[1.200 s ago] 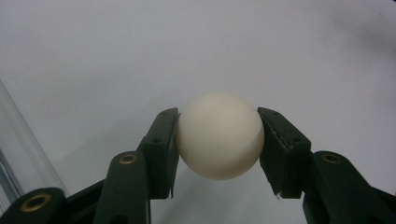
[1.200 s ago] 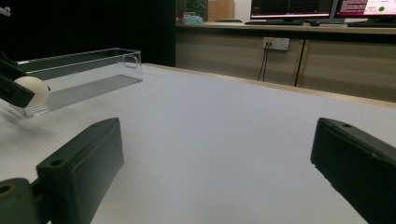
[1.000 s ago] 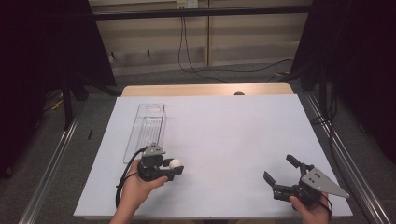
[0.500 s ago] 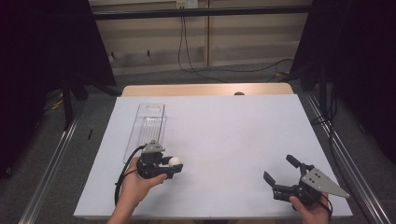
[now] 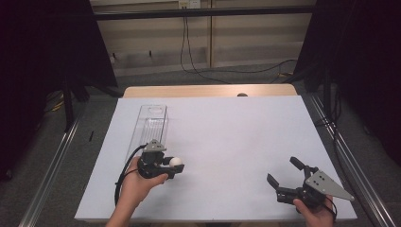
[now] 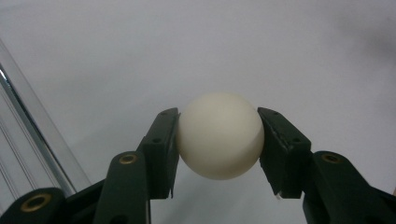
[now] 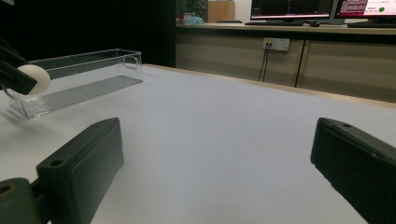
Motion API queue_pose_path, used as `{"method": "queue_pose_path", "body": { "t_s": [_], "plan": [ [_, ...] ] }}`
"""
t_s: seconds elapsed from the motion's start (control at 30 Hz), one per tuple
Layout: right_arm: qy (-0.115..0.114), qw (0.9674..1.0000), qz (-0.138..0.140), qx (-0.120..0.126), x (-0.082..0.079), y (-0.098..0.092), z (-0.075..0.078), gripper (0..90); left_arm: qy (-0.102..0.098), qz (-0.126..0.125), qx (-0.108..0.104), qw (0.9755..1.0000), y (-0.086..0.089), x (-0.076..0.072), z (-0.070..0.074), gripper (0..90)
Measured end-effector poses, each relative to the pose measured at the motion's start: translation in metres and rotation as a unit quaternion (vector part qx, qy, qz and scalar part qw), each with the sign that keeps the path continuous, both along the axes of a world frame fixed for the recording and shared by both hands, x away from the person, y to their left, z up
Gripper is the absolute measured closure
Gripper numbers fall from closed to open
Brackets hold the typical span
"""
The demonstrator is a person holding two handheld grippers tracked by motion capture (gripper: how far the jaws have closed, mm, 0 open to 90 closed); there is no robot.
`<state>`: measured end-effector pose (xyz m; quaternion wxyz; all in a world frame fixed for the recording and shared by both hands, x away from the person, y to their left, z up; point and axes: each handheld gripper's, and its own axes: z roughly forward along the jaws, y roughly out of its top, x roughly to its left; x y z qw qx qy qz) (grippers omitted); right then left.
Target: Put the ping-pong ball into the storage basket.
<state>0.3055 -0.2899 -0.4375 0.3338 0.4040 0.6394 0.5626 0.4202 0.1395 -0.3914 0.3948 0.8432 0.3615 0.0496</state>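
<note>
white ball [image 6: 219,135] sits clamped between the two black jaws of the left gripper [image 5: 176,165]; in the left gripper view one pad presses on each side of it, at about its widest part, and the ball bulges above and below them; the high view puts this ball [image 5: 176,161] over the near left part of the table [image 5: 236,137], which is covered in a pale sheet, just past the near end of a clear plastic tray [image 5: 152,124]; whether the ball touches the sheet or hangs a little above it cannot be told; the left hand [image 5: 137,182] wraps the gripper's body from the near side, and a black cable [image 5: 124,165] loops off it toward the table's near edge; the tray is long and narrow, lies lengthwise away from the person, and stands near the table's left side; in the right gripper view the tray [image 7: 84,77] shows off to the left with the ball [image 7: 33,79] at its near end, still pinched by a dark jaw; the right gripper [image 5: 288,172] rests near the table's near right corner, well apart from the ball, held by the right hand [image 5: 316,213]; its jaws stand spread wide with nothing between them, only bare sheet; a grey three-cornered plate [image 5: 327,184] tops it
</note>
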Motion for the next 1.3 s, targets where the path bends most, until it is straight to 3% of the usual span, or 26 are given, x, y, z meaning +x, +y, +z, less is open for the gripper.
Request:
{"method": "queue_pose_path", "body": {
  "t_s": [0.47,0.63,0.83,0.87,0.93,1.3],
  "plan": [
    [0.001,1.0,0.001,0.0,0.0,0.0,0.0,2.0,0.0,-0.002,0.011,0.9999,0.003,0.005,0.009,51.1],
    [0.0,1.0,0.001,-0.001,0.0,0.0,0.0,2.0,0.004,0.003,0.001,1.0,0.003,0.007,0.011,51.1],
    [0.0,1.0,0.001,-0.001,0.0,0.0,0.0,2.0,0.002,0.006,0.007,1.0,0.004,0.009,0.014,51.1],
    [0.0,1.0,0.001,-0.001,0.0,0.0,0.0,2.1,0.003,0.001,0.016,0.9999,0.005,0.009,0.016,51.1],
    [0.001,1.0,0.001,0.0,0.0,0.0,0.0,2.0,0.005,0.003,0.006,1.0,0.004,0.01,0.016,51.1],
    [0.001,1.0,0.001,0.0,0.0,0.0,0.0,2.1,0.003,0.006,0.012,0.9999,0.007,0.014,0.023,51.1]
  ]
}}
